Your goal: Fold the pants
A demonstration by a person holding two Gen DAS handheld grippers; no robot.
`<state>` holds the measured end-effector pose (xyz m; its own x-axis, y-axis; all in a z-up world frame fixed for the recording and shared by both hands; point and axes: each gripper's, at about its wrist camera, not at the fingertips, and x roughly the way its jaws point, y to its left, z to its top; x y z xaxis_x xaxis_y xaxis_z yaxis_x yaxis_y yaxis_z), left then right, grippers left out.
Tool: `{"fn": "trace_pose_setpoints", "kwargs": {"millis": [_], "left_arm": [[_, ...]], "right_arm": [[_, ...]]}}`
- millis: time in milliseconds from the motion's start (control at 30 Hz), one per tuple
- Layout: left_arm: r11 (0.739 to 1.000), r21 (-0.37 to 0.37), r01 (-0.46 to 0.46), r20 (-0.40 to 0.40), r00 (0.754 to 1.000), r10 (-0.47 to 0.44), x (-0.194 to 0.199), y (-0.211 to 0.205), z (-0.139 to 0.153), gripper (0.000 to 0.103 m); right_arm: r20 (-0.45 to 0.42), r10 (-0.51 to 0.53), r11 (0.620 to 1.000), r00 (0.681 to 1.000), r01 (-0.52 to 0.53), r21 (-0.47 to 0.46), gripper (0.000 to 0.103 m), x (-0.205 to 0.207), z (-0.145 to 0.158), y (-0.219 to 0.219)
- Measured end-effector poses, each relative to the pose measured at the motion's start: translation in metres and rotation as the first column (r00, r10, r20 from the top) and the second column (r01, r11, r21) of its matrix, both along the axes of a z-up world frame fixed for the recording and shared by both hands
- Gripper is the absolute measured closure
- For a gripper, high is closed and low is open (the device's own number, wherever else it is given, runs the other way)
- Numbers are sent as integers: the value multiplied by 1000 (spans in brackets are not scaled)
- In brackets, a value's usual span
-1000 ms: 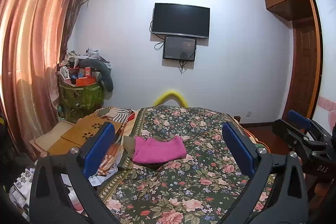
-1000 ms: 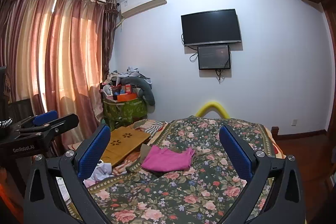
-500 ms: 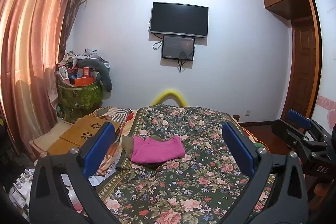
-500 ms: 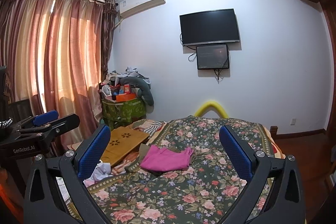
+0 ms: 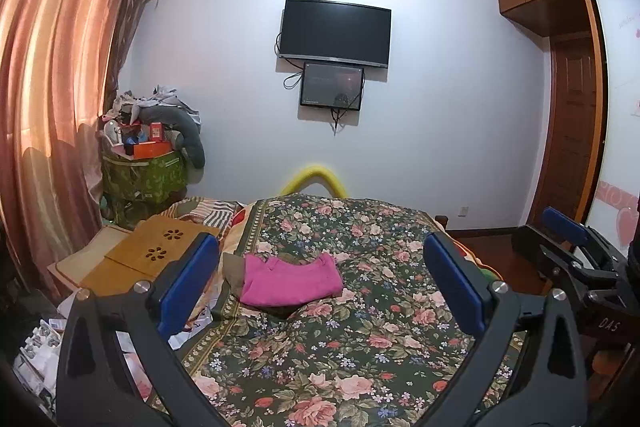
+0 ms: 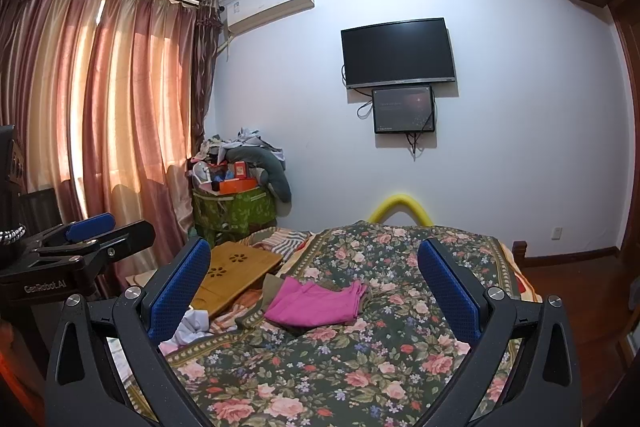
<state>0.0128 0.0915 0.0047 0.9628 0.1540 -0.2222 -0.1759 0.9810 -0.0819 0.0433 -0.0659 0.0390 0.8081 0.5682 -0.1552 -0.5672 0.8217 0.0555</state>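
Note:
Folded pink pants (image 5: 290, 281) lie on the left part of a bed with a dark floral cover (image 5: 360, 315); they also show in the right wrist view (image 6: 316, 303). An olive garment (image 5: 232, 269) lies under and beside them. My left gripper (image 5: 320, 291) is open and empty, held above the bed well short of the pants. My right gripper (image 6: 314, 295) is open and empty, held back at a similar height. The right gripper shows at the right edge of the left wrist view (image 5: 572, 259), and the left gripper at the left edge of the right wrist view (image 6: 76, 251).
A wooden lap desk (image 5: 160, 251) lies left of the bed. A green bin heaped with clutter (image 5: 144, 171) stands by the curtains (image 5: 52, 107). A TV (image 5: 334, 33) hangs on the far wall. A door (image 5: 568, 131) is at the right. A yellow arch (image 5: 316, 177) rises behind the bed.
Both views shift slightly; the pants and bed drift a little left and down in frame. Both grippers stay open and empty.

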Motion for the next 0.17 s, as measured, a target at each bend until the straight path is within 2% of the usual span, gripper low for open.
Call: {"fn": "trace_pose_setpoints", "kwargs": {"millis": [167], "left_arm": [[1000,2,15,-16,1000,-15,5,-1,-4,0]], "right_arm": [[-8,-2,1000,1000,2,-2,0,3,-3,1]]}}
